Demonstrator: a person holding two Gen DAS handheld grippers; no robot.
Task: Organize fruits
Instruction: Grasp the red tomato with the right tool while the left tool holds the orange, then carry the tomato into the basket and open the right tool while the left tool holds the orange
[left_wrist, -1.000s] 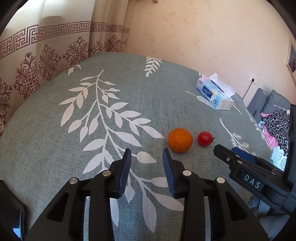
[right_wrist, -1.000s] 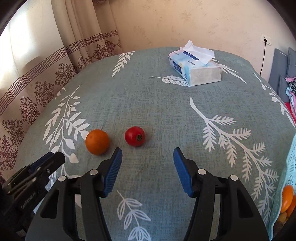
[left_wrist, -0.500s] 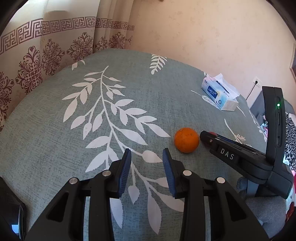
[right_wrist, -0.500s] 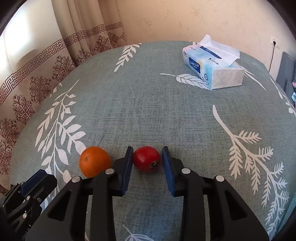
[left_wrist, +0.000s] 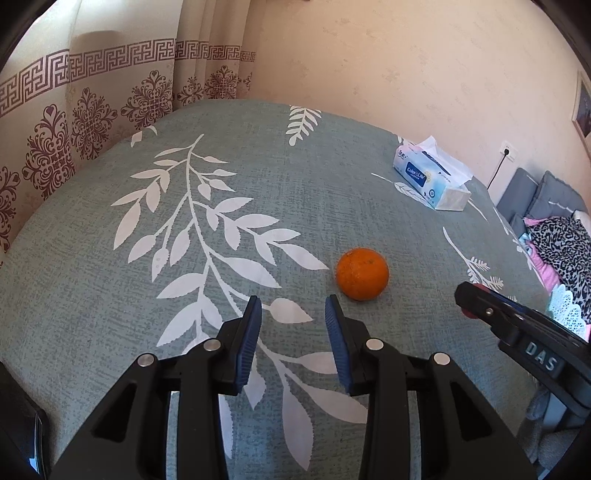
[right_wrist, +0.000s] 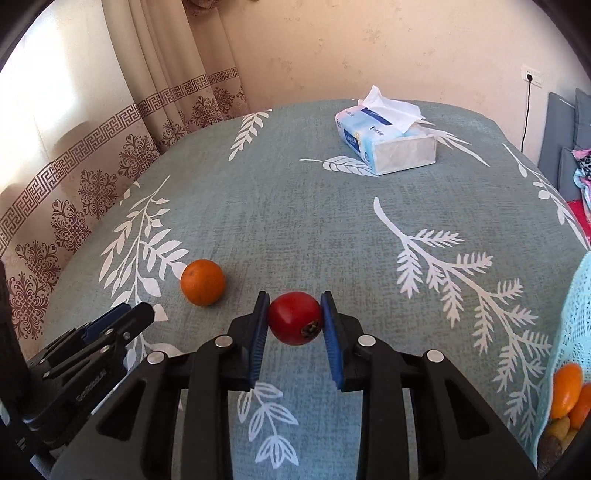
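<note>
**Right gripper clamped on red fruit; left gripper empty**

Right gripper (right_wrist: 294, 319): both blue pads press the sides of the red fruit (right_wrist: 294, 317), one pad on each flank. Dark calyx of the fruit faces down toward the camera. Whether the fruit rests on the cloth or sits clear of it cannot be told from this view.

Landmark: orange (right_wrist: 202, 282), lying on the teal leaf-print tablecloth (right_wrist: 295, 229).
- Red fruit: just beside the orange, to its right in the right wrist view, not touching it.
- Left gripper (left_wrist: 293, 321): just short of the orange, on the camera side and a little left of it; jaws nearly together with a narrow gap, nothing between them, leaf print visible through the gap.
- Tissue box (right_wrist: 388, 138): well beyond the orange, toward the far wall, a tissue sticking out of its top.
- Pile of orange and yellow fruits (right_wrist: 567, 398): far right of the orange at the table edge, partly hidden by a light blue lace cloth (right_wrist: 572, 314).
- Patterned curtain (right_wrist: 110, 155): behind and left of the orange.
</note>
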